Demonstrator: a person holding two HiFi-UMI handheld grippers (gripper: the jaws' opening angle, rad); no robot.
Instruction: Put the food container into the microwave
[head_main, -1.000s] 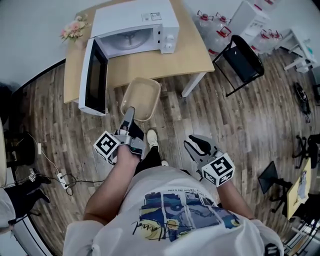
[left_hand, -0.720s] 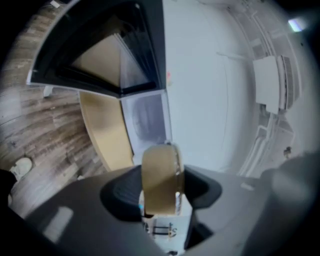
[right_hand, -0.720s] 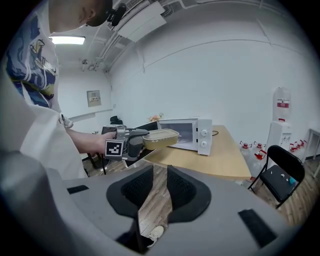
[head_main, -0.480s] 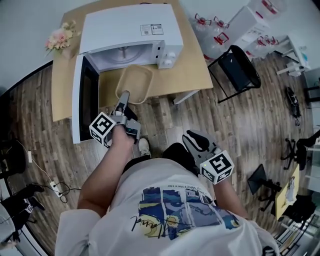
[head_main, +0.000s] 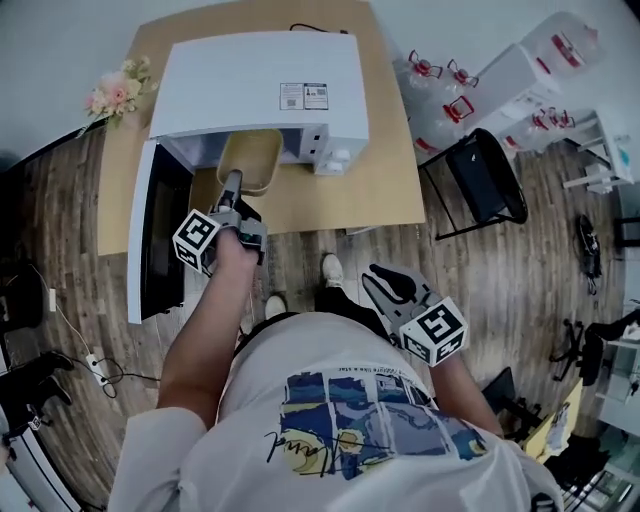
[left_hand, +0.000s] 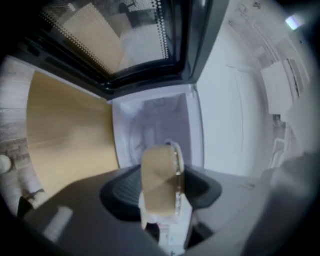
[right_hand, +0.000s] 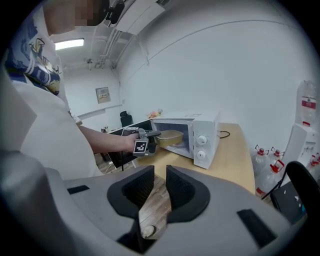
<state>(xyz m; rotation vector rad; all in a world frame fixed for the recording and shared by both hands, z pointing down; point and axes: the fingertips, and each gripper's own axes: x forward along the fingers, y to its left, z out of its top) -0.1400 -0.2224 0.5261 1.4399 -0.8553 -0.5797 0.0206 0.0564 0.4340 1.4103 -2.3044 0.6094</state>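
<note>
Table first: the wooden table (head_main: 385, 190) carries the white microwave (head_main: 260, 90), whose door (head_main: 150, 240) hangs wide open on the left side. My left claw (head_main: 232, 188) is clenched on the near rim of the beige food container (head_main: 250, 158). The container is held level at the mouth of the cavity, its far end already under the oven's top edge. I judge this to be the insertion step, about half done.

The next move calls for a straight, level push into the cavity, keeping the container off the side walls and the door frame. After that I should lower it and let go. My right claw (head_main: 385, 285) hangs idle over the floor, well apart from the table. Its jaws have just been closing to a narrow gap, with nothing between them.

From above, the oven's top hides the cavity floor and the container's far end. In the left gripper view the container (left_hand: 160, 180) stands edge-on and blocks the middle of the cavity. I cannot tell whether it touches anything inside yet.
</note>
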